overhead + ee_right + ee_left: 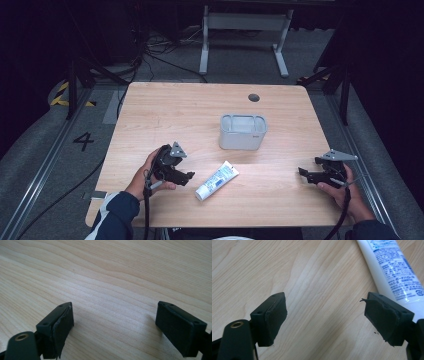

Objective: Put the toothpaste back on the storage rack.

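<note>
Left gripper (186, 176) spread, empty, beside the tube (216, 180): probably light, soft, slick; pinch your jaws across its middle.

I see my left gripper (189, 176), black with a grey three-cornered plate on top and a black cable trailing from it. My right gripper (302, 173), on the tube's other side, looks the same. Each black jaw has a worn rubber pad, screw holes and a brass-ringed hole. The sleeves seem dark blue, the left with white.
</note>
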Tool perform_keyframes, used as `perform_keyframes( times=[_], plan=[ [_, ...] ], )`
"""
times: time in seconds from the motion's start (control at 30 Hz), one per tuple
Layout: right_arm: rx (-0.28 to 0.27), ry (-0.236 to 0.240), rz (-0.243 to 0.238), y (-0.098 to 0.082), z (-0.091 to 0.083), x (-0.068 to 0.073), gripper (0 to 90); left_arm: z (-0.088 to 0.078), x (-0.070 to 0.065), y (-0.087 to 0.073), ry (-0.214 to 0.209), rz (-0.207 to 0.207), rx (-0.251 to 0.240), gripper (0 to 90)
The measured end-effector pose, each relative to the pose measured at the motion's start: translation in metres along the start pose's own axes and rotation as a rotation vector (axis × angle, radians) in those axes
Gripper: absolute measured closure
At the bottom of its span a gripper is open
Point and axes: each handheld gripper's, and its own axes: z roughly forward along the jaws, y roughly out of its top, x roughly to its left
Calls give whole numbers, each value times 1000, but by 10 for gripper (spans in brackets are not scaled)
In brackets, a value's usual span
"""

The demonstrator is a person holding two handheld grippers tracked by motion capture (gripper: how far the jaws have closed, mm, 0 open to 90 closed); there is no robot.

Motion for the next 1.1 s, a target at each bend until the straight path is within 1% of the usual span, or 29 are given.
perform_keyframes(
  times=[0.03, 0.07, 0.17, 0.2, 0.37, 0.43, 0.47, 0.5, 0.57, 0.77, 0.8, 0.83, 0.87, 0.9, 0.93, 0.97, 1.03, 1.1],
  plan=[
    [0, 1, 0, 0, 0, 0, 152, 2, -1, 3, -9, 7, -2, 186],
    [0, 1, 0, 0, 0, 0, 152, 4, -3, 6, -7, 17, 2, 187],
    [-2, 3, 2, 0, 0, 0, 152, 6, -6, 12, -16, 26, 6, 187],
    [-1, 3, 2, 0, 0, 0, 152, 8, -8, 14, -15, 37, 5, 187],
    [-1, 4, 0, 0, 0, 0, 152, 11, -16, 19, -16, 59, 29, 192],
    [-1, 4, 0, 0, 0, 0, 152, 13, -18, 22, -21, 59, 34, 192],
    [-1, 4, -1, 0, 0, 0, 152, 13, -19, 22, -24, 48, 34, 193],
    [-1, 5, -1, 0, 0, 0, 152, 15, -20, 23, -17, 62, 39, 195],
    [-1, 5, -1, 0, 0, 0, 152, 15, -21, 23, -21, 59, 42, 195],
    [-1, 6, -2, 0, 0, 0, 152, 17, -25, 28, -38, 75, 48, 196],
    [-1, 6, -2, 0, 0, 0, 152, 18, -26, 30, -36, 74, 50, 195],
    [-1, 6, -2, 0, 0, 0, 152, 19, -27, 31, -44, 73, 58, 195],
    [-1, 7, -3, 0, 0, 0, 152, 20, -29, 33, -45, 78, 60, 195],
    [-1, 7, -3, 0, 0, 0, 152, 22, -30, 35, -49, 91, 60, 196],
    [-1, 7, -3, 0, 0, 0, 152, 23, -32, 36, -46, 92, 62, 196],
    [-1, 7, -3, 0, 0, 0, 152, 24, -33, 38, -53, 101, 65, 196],
    [-1, 8, -4, 0, 0, 0, 152, 27, -36, 41, -60, 107, 66, 195],
    [-1, 8, -4, 0, 0, 0, 152, 27, -37, 43, -67, 110, 81, 196]
  ],
)
